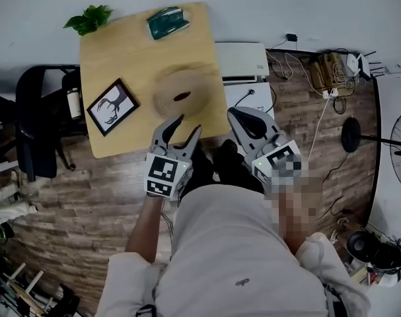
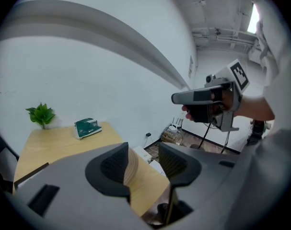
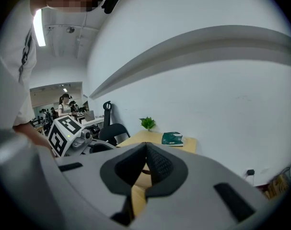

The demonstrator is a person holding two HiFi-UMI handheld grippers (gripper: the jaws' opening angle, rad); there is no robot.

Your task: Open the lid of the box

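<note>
1. The box (image 1: 182, 92) is a single round, light wooden one. It sits on the wooden table (image 1: 121, 51) near the edge closest to the person. Its top shows a dark oval mark at the middle, and nothing of its inside can be seen.
2. The left gripper (image 1: 189, 122) hangs over the table's near edge, just short of the box. Its jaws stand apart with nothing clamped. In the left gripper view (image 2: 143, 159), the box's curved side (image 2: 131, 166) shows through the gap, beyond the pads.
3. The right gripper (image 1: 234, 113) is off the table's near right corner, beside the box but apart from it. Its jaws are pressed together, with nothing between them (image 3: 146, 150).
4. Three other things lie on the table, one of each:
   - a black picture frame (image 1: 112, 106), lying flat to the left of the box;
   - a green packet (image 1: 167, 22) at the far edge;
   - a small green plant (image 1: 89, 18) at the far left corner.
</note>
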